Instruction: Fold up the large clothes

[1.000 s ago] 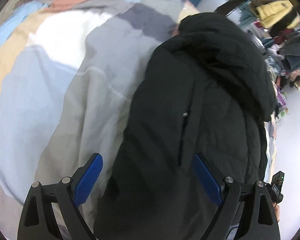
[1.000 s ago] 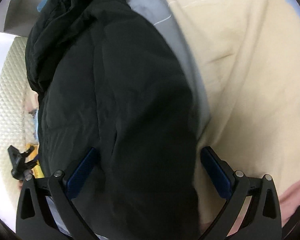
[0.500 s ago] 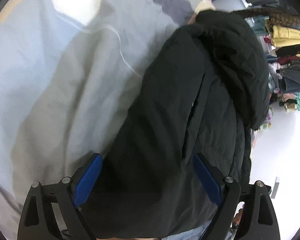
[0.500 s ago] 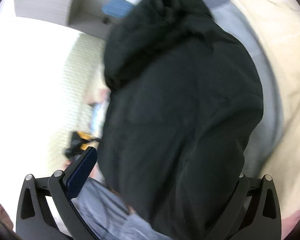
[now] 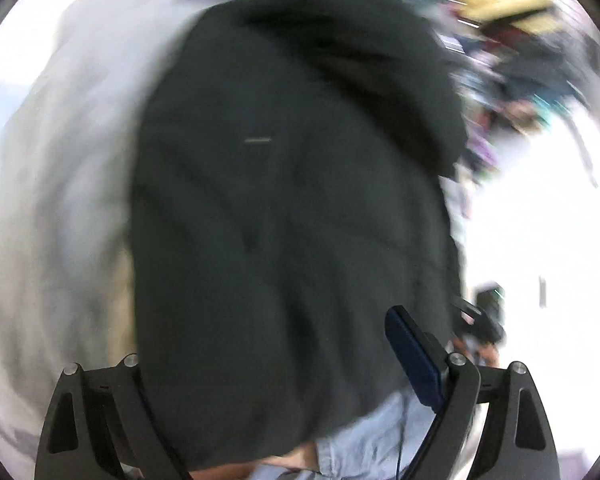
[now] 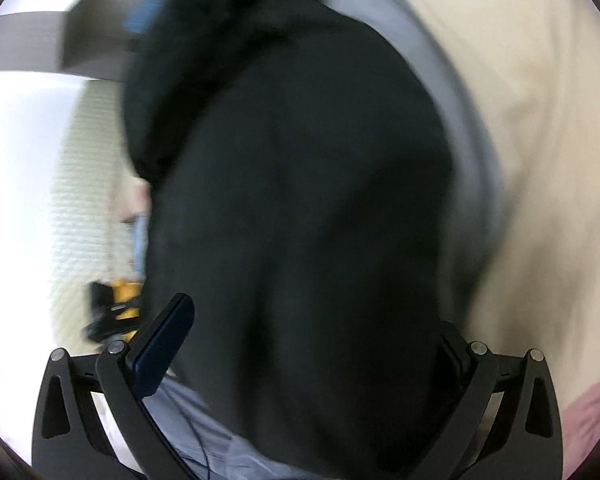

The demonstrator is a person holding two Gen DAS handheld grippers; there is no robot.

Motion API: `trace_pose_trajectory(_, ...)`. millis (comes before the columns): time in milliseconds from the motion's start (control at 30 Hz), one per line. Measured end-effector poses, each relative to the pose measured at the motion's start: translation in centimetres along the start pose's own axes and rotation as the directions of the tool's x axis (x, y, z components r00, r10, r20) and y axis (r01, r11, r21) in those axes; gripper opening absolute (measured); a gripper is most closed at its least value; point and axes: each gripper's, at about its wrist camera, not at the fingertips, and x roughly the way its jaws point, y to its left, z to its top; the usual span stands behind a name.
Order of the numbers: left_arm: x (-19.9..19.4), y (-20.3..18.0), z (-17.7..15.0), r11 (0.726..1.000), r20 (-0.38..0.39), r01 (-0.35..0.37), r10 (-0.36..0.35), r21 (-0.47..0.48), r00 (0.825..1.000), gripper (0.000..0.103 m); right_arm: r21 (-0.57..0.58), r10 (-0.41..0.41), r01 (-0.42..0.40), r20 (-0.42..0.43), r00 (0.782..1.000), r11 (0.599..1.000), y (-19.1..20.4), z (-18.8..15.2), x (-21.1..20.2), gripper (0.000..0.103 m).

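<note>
Closer now, black coat (image 5: 292, 208) blurs, seemingly clamped across both wide-spread hand-held grippers.

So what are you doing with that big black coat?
A person is folding a large black coat on a bed covered with a patchwork sheet. They hold a hand-held gripper in each hand. The left hand-held gripper and the right hand-held gripper both have their jaws spread wide with the bulky coat bunched between them. The pictures are too blurry to tell whether either one is actually squeezing it. The coat looks already folded narrow.
</note>
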Motion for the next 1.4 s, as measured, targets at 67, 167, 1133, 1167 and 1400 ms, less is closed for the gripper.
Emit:
trace_pose_trajectory(67, -0.4, -2.0, -0.6, 0.996, 0.015, 0.041, -0.042, 0.080, 0.999, 0.091, 0.019, -0.051, 0.052, -0.053, 0.997, 0.998, -0.7, -0.1, 1.3, 0.103)
trace_pose_trajectory(167, -0.1, -1.3, -0.2, 0.999, 0.008, 0.028, -0.028, 0.031, 1.000, 0.091, 0.018, -0.063, 0.065, -0.062, 0.996, 0.998, -0.8, 0.1, 2.2, 0.103)
trace_pose_trajectory(1133, 2.7, 4.4, 0.1, 0.977, 0.006, -0.112, 0.115, -0.184, 0.993, 0.049, -0.089, 0.034, -0.033, 0.010, 0.999, 0.995, 2.7, -1.2, -1.0, 0.033)
trace_pose_trajectory(1167, 2.4, 3.7, -0.2, 0.982, 0.024, -0.107, 0.112, -0.156, 0.993, 0.048, -0.117, 0.031, -0.027, 0.027, 0.999, 0.993, 3.3, -1.3, -1.3, 0.027)
trace_pose_trajectory(1400, -0.5, 3.7, -1.3, 0.986, 0.141, -0.086, 0.106, -0.141, 0.984, 0.011, -0.235, 0.012, 0.024, 0.151, 0.988, 0.972, 7.2, -2.7, -3.3, 0.012)
